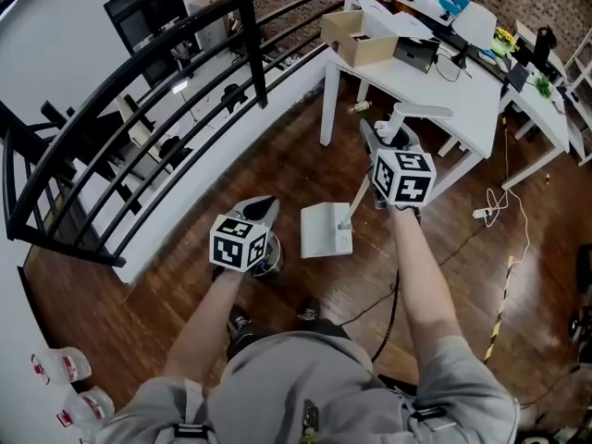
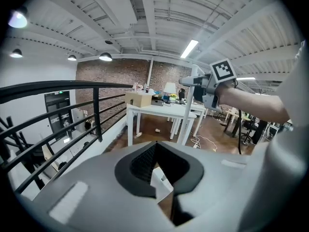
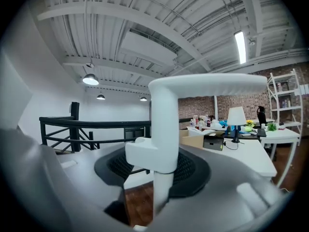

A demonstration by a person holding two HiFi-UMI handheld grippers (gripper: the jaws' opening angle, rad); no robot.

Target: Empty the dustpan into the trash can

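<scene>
In the head view the white dustpan (image 1: pixel 326 230) hangs just above the wooden floor on its long handle (image 1: pixel 423 112). My right gripper (image 1: pixel 387 146) is shut on that handle below its bent top. In the right gripper view the handle (image 3: pixel 164 129) runs upright between the pads of the right gripper (image 3: pixel 155 167). My left gripper (image 1: pixel 262 211) is to the left of the pan, shut and holding nothing. In the left gripper view its tips (image 2: pixel 153 148) meet, and a corner of the dustpan (image 2: pixel 162 183) shows behind them. A round metal rim (image 1: pixel 271 261), mostly hidden, lies under the left gripper.
A white table (image 1: pixel 462 100) with a cardboard box (image 1: pixel 356 37) and clutter stands just beyond the dustpan. A black railing (image 1: pixel 185 44) curves along the left. Cables (image 1: pixel 504 202) lie on the floor at the right, and plastic bottles (image 1: pixel 65 368) at the bottom left.
</scene>
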